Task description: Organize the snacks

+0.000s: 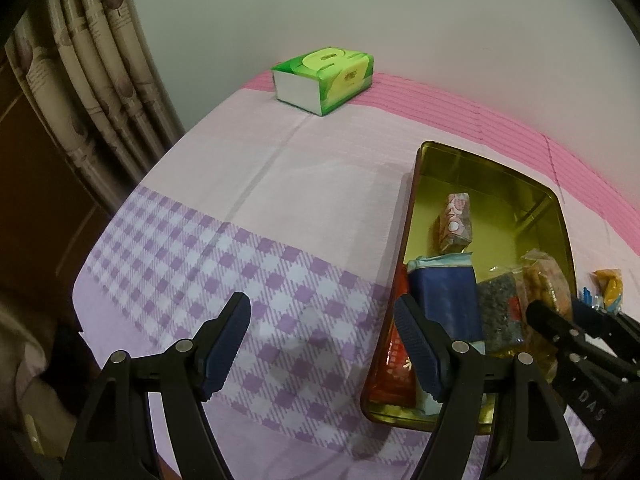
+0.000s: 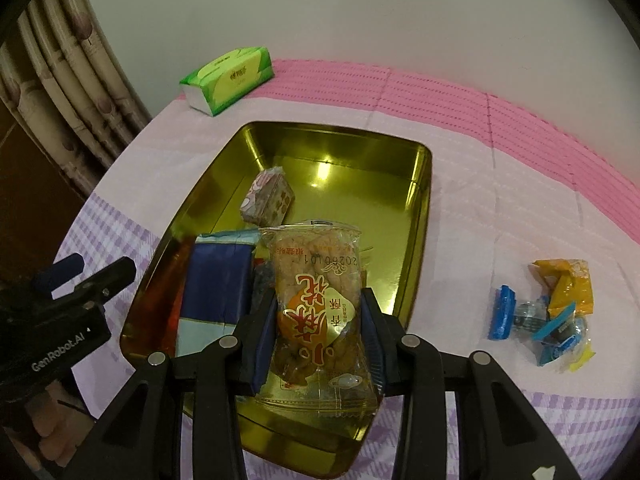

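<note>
Plain wall (image 1: 360,8), curtain (image 1: 100,80) (patterned) — left

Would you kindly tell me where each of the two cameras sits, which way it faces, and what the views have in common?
Left wrist: rides the left gripper, looking forward over the checked cloth; its open fingers hang beside the gold tin, and the right gripper intrudes.
Right wrist: rides the right gripper, looking down into the tin; it clamps a clear snack packet, and the left gripper shows.
Shared: the tin, the green tissue pack and the wall.
</note>
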Action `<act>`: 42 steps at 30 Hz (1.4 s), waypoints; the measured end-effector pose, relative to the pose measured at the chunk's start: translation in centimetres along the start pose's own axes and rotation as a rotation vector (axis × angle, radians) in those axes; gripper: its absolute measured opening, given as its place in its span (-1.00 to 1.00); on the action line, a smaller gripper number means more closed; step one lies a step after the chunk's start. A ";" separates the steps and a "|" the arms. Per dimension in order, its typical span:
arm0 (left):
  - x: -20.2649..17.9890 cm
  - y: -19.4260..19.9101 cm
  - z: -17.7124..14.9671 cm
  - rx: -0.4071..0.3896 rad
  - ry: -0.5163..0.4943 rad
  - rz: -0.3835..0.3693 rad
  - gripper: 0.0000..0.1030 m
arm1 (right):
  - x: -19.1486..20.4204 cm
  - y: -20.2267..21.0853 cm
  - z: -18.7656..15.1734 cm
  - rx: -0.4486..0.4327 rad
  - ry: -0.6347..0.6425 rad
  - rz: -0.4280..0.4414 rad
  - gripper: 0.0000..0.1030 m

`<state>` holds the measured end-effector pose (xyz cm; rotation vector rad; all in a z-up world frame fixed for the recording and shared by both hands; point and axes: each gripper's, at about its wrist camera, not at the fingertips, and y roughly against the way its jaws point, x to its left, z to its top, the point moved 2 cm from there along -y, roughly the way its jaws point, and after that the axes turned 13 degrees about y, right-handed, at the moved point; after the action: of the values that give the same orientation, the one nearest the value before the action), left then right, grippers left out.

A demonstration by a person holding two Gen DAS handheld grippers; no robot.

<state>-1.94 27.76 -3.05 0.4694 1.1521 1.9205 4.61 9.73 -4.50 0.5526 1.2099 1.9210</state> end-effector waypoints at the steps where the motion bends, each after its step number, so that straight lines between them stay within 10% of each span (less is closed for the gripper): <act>1: 0.1 0.0 0.0 0.002 0.002 -0.001 0.45 | 0.1 -0.1 0.0 0.003 -0.001 0.000 -0.29; 42: -0.2 -0.1 -0.2 0.002 -0.014 0.005 0.50 | -4.2 4.8 -1.6 -0.110 -0.051 -0.039 -0.02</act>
<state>-1.87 27.50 -3.20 0.4864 1.1450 1.9175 4.18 4.32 -0.77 0.5130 1.0682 1.9157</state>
